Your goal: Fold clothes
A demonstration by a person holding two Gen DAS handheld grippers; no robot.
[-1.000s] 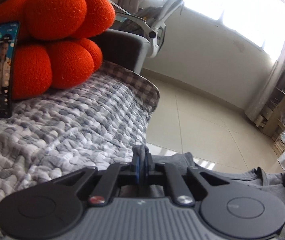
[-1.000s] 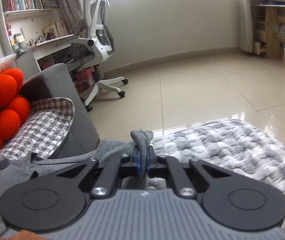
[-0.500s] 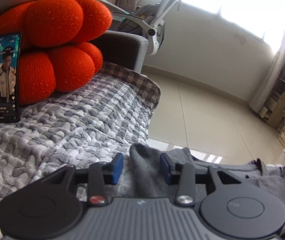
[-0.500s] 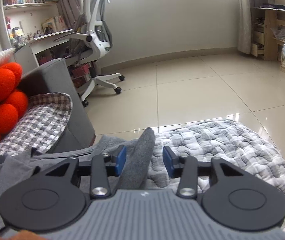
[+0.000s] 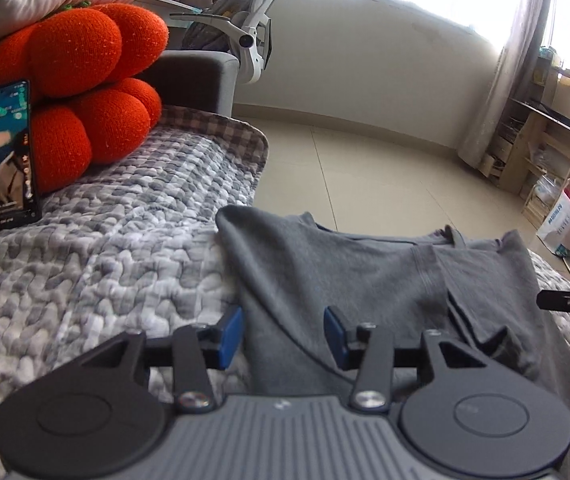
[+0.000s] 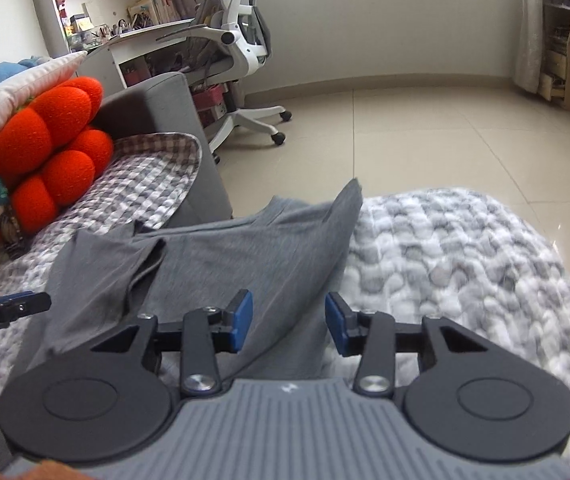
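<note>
Left wrist view: left gripper [image 5: 283, 336] opening, pads clear of shirt [image 5: 349, 276] spread flat on blanket [image 5: 97, 264] right of phone [image 5: 9, 156], likely released to settle a fold; right gripper [image 6: 288, 322] likewise parted, gripping nothing.

A plain grey shirt [image 5: 349, 276] lies on a grey-and-white mottled quilt [image 5: 105, 252]; the knitted cushion [image 5: 77, 80] is bright orange, the gripper pads [image 6: 241, 320] blue.

Both jaws have released the grey shirt [image 5: 325, 280]; it lies flat.
</note>
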